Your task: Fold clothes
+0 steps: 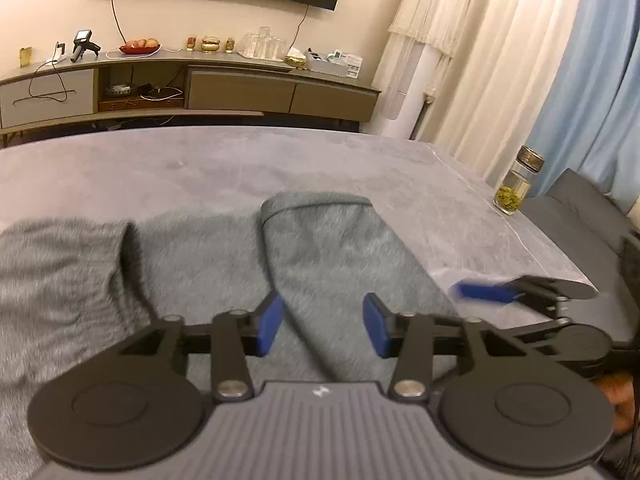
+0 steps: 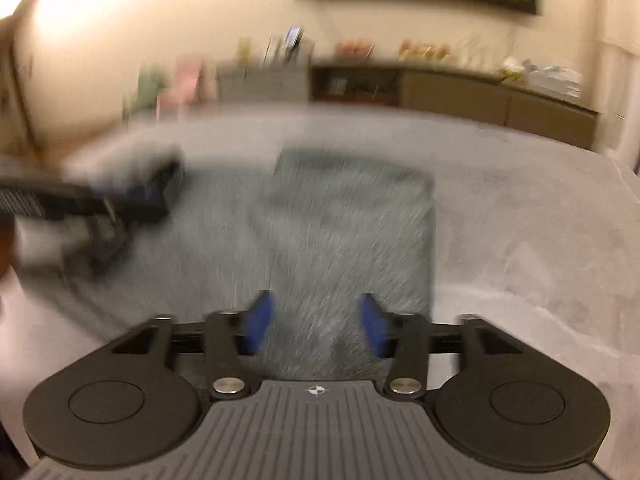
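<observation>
Grey bedspread [image 1: 200,160] bears sweater [image 1: 328,248] between parted fingers [image 1: 270,322].

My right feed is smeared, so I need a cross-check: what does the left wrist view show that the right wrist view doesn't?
Only the left view: a glass bottle at the table's right edge, and a dark sofa beyond it.
Only the right view: pale pink and green shapes by the wall, too blurred to name.
Both: the grey sweater on the grey table cover, the sideboard, and both hand-held grippers open, left and right.
</observation>
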Demonstrator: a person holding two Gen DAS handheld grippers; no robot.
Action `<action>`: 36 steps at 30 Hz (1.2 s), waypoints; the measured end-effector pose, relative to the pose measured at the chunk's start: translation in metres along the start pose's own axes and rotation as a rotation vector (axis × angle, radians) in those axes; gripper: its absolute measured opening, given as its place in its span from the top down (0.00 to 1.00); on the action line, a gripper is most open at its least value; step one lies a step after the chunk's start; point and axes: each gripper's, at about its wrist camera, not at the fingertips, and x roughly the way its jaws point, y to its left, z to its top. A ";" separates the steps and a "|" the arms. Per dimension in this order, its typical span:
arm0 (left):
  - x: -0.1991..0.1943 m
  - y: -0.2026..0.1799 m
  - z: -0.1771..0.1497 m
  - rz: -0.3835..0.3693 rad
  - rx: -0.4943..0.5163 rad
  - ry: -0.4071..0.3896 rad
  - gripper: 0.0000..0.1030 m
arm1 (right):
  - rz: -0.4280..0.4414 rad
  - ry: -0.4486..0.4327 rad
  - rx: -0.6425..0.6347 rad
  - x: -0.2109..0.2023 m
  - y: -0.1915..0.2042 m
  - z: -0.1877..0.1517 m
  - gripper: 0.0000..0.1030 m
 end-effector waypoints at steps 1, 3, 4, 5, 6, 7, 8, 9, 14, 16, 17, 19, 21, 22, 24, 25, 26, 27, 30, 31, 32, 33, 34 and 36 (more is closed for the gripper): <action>0.000 -0.005 0.007 0.011 0.000 0.004 0.38 | -0.018 -0.059 0.038 -0.005 -0.004 -0.001 0.09; 0.008 -0.014 0.024 0.021 -0.002 0.016 0.20 | -0.090 -0.044 0.080 0.006 -0.014 -0.001 0.07; 0.014 -0.021 0.033 0.024 0.000 0.028 0.16 | -0.111 -0.006 0.100 0.019 -0.018 -0.003 0.11; 0.022 -0.031 0.042 0.027 0.017 0.051 0.15 | -0.121 -0.017 0.058 0.023 -0.010 -0.006 0.26; 0.031 -0.040 0.051 0.031 0.035 0.074 0.14 | -0.129 -0.031 0.013 0.026 -0.002 -0.009 0.38; 0.040 -0.050 0.060 0.034 0.052 0.097 0.13 | -0.138 -0.045 -0.033 0.030 0.006 -0.012 0.51; 0.053 -0.060 0.068 0.029 0.074 0.131 0.13 | -0.146 -0.060 -0.079 0.033 0.015 -0.015 0.63; 0.065 -0.070 0.075 0.024 0.095 0.166 0.13 | -0.155 -0.074 -0.124 0.037 0.023 -0.018 0.70; 0.126 -0.112 0.077 0.051 0.270 0.347 0.13 | -0.196 -0.144 -0.353 0.055 0.064 -0.032 0.87; 0.148 -0.124 0.064 0.114 0.388 0.420 0.24 | -0.188 -0.155 -0.374 0.064 0.070 -0.033 0.87; 0.155 -0.128 0.057 0.150 0.451 0.436 0.39 | -0.184 -0.161 -0.384 0.069 0.073 -0.033 0.87; 0.165 -0.126 0.044 0.213 0.511 0.466 0.79 | -0.175 -0.172 -0.403 0.079 0.078 -0.034 0.87; 0.161 -0.120 0.049 0.187 0.435 0.444 0.85 | -0.159 -0.172 -0.366 0.086 0.075 -0.031 0.85; 0.157 -0.117 0.054 0.172 0.385 0.430 0.85 | -0.148 -0.167 -0.315 0.088 0.069 -0.028 0.80; 0.153 -0.114 0.068 0.121 0.271 0.400 0.86 | -0.131 -0.165 -0.193 0.086 0.055 -0.020 0.45; 0.151 -0.113 0.075 0.096 0.214 0.384 0.86 | -0.126 -0.177 -0.132 0.084 0.048 -0.017 0.17; 0.152 -0.114 0.081 0.079 0.181 0.367 0.86 | -0.135 -0.177 -0.096 0.087 0.041 -0.016 0.06; 0.153 -0.117 0.085 0.065 0.160 0.356 0.86 | -0.146 -0.177 -0.061 0.091 0.035 -0.015 0.06; 0.157 -0.124 0.095 0.026 0.107 0.327 0.87 | -0.156 -0.123 0.035 0.109 0.014 -0.016 0.06; 0.159 -0.127 0.098 0.014 0.091 0.319 0.87 | -0.145 -0.093 0.069 0.114 0.005 -0.018 0.07; 0.160 -0.130 0.102 0.002 0.076 0.310 0.87 | -0.113 -0.069 0.106 0.121 -0.002 -0.020 0.13; 0.159 -0.128 0.104 -0.006 0.057 0.304 0.87 | -0.079 -0.043 0.137 0.130 -0.008 -0.023 0.19; 0.157 -0.127 0.106 -0.013 0.038 0.298 0.87 | -0.057 -0.009 0.149 0.141 -0.011 -0.025 0.45; 0.145 -0.117 0.114 -0.033 0.004 0.261 0.87 | -0.073 0.010 0.118 0.152 -0.009 -0.026 0.75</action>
